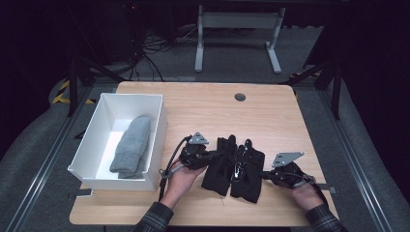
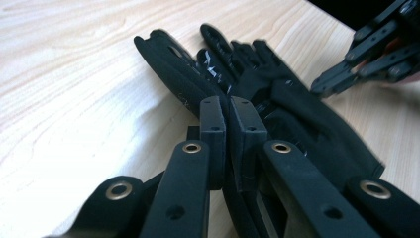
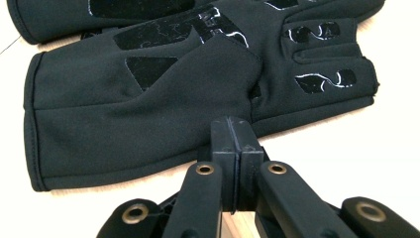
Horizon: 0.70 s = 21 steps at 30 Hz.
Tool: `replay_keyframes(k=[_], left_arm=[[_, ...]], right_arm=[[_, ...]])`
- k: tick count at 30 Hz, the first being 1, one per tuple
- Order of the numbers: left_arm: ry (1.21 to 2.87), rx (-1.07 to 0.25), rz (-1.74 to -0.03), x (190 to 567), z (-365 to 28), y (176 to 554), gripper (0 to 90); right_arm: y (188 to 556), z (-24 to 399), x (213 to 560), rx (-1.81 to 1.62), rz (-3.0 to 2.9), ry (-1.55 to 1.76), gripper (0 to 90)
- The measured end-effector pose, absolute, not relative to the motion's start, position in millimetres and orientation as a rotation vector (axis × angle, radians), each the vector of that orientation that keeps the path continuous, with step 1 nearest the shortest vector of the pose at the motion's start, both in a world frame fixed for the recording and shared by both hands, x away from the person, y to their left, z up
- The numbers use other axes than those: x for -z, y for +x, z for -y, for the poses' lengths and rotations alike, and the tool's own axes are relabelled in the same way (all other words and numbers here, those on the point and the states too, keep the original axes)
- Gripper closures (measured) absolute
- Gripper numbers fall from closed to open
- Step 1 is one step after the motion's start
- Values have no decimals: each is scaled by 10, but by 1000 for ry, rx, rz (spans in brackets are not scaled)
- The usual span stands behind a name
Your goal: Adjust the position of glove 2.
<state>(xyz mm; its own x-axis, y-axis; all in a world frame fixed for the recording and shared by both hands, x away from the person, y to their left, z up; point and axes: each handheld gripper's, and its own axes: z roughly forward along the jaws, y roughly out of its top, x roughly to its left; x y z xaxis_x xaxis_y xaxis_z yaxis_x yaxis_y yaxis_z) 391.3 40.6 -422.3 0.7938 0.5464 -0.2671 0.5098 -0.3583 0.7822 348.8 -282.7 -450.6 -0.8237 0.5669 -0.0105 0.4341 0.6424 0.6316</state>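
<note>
We see a pair of black gloves (image 1: 235, 168) lying side by side on the near middle of the wooden table (image 1: 270, 111), fingers pointing to the far edge. The left gripper (image 1: 213, 154) comes in from the left, its jaws pressed together at the edge of the left glove (image 2: 183, 79); we cannot tell whether any fabric is caught between them. The right gripper (image 1: 265, 173) sits at the right side, jaws together against the edge of the right glove (image 3: 148, 104), and again we cannot tell whether fabric is pinched. To the left stands a white bin (image 1: 89, 140) holding a grey sock (image 1: 131, 144).
</note>
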Motion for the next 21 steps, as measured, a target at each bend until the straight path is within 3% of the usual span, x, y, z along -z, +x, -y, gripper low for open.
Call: replay_keyframes(k=[21], left_arm=[[1993, -27, -716, 4102, -213, 3949, 860]], right_arm=[[3635, 2552, 4533, -1030, -2661, 790, 900]])
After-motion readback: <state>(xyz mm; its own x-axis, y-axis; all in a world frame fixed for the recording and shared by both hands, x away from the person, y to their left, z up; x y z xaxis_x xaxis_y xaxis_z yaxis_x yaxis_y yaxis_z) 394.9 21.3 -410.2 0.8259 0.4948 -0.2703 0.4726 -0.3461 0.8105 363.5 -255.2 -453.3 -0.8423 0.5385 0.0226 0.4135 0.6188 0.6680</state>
